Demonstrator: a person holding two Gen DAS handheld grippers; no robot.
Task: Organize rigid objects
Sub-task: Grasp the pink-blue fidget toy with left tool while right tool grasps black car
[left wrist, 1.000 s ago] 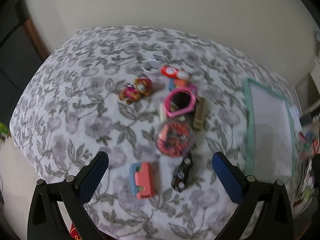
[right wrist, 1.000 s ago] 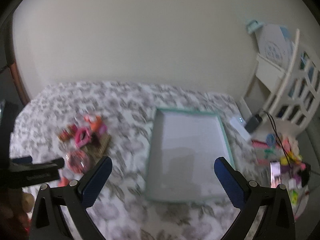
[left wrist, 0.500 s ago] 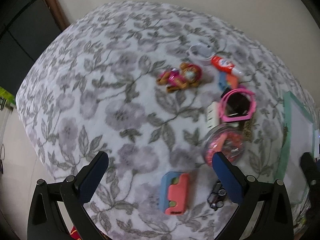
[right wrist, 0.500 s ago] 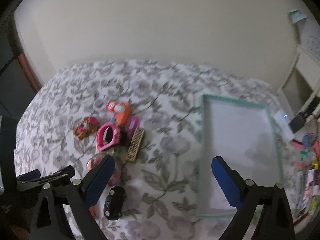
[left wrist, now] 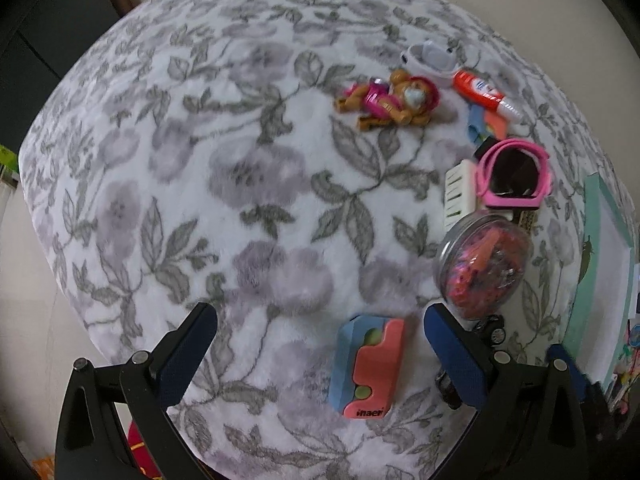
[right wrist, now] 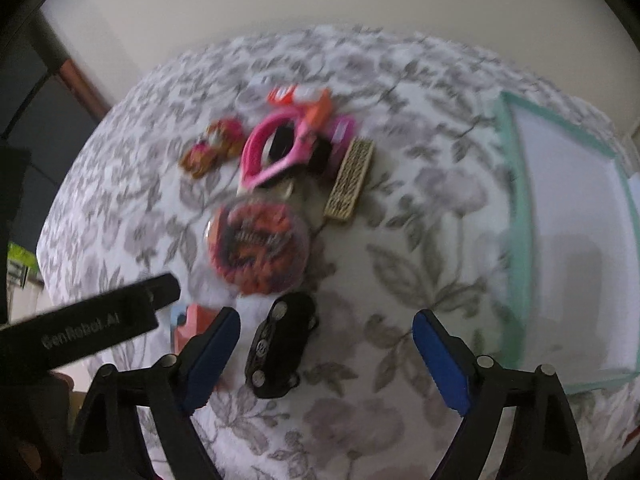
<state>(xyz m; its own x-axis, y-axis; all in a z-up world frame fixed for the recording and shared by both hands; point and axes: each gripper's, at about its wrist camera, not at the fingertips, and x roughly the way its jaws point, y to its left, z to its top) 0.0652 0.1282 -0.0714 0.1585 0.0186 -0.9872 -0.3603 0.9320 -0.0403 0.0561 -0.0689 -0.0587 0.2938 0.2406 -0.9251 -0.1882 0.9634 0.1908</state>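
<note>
- Black toy car [right wrist: 280, 344], a small hard-bodied die-cast-looking model with silver wheels, lies on the grey-and-white floral fleece cover [right wrist: 400, 280], nose toward the 1 o'clock side of the right wrist view.
- Judged by its look it is stiff, light and a little slick on its glossy shell; the 2 long flanks seem the best place to pinch, across the body, not over the wheels.
- Right gripper [right wrist: 326, 360] hovers over it with jaws closing but not touching; the car sits between the 2 blue pads, nearer the 9 o'clock pad.
- Left gripper [left wrist: 320, 354] is spread wide and empty, with the pink-and-blue rectangular plastic block [left wrist: 366, 364] between its pads, toward 3 o'clock.
- Farther out at 11 o'clock of the car stands the round clear jar of red and pink bits [right wrist: 258, 248].
- Beyond it lies the pink plastic ring-shaped frame [right wrist: 276, 148].
- Well apart at 2 o'clock lies the mint-rimmed white rectangular tray [right wrist: 516, 240], the likely destination.
</note>
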